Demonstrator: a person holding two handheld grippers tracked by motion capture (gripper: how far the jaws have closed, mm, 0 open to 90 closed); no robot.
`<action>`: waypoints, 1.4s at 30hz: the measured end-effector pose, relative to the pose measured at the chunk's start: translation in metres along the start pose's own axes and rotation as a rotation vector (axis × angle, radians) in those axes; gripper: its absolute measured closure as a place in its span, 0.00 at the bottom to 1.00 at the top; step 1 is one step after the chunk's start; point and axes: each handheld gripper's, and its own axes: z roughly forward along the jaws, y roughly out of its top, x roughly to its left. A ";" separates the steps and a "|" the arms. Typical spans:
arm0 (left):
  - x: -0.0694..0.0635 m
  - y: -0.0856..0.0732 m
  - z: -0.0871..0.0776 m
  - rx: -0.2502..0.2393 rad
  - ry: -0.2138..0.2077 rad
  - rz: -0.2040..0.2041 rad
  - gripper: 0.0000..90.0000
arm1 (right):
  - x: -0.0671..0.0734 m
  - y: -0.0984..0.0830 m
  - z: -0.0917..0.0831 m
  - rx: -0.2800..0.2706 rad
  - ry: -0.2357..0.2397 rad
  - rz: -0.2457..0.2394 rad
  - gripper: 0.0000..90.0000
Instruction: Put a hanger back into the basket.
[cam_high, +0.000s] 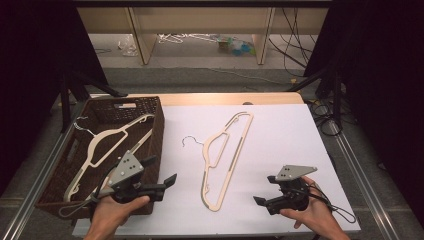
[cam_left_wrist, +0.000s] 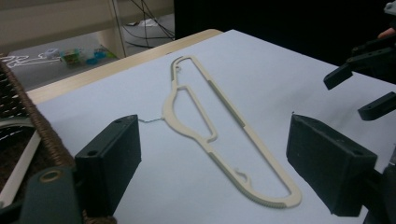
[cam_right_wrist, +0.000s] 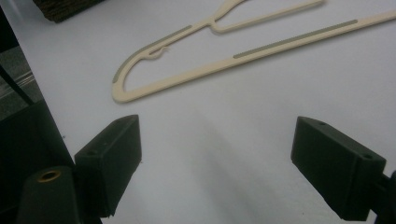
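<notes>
A cream plastic hanger (cam_high: 226, 155) with a thin metal hook lies flat on the white table top, running from near to far. My left gripper (cam_high: 161, 171) is held to its left, beside the basket, open and empty; in the left gripper view the hanger (cam_left_wrist: 224, 126) lies beyond the wide-apart jaws of this gripper (cam_left_wrist: 212, 140). My right gripper (cam_high: 265, 190) is held to the hanger's right near the front edge, open and empty. In the right gripper view, the hanger's near end (cam_right_wrist: 224, 58) lies ahead of that gripper (cam_right_wrist: 217, 154). A second cream hanger (cam_high: 107, 145) lies in the basket.
A dark wicker basket (cam_high: 159, 130) stands at the table's left side, its rim (cam_left_wrist: 28, 107) next to my left jaw. The right gripper (cam_left_wrist: 364, 88) shows across the table in the left gripper view. Beyond the table are wooden furniture legs, cables and floor clutter.
</notes>
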 end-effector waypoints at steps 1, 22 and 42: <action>-0.003 -0.001 0.001 -0.001 -0.005 0.004 0.20 | 0.000 0.000 0.000 -0.002 -0.006 0.000 0.19; -0.031 -0.049 0.023 0.016 -0.043 0.050 0.19 | 0.001 0.008 0.025 0.028 -0.103 0.118 0.19; -0.031 -0.061 0.028 0.050 -0.028 0.031 0.21 | 0.004 0.054 0.115 0.110 -0.199 0.156 0.20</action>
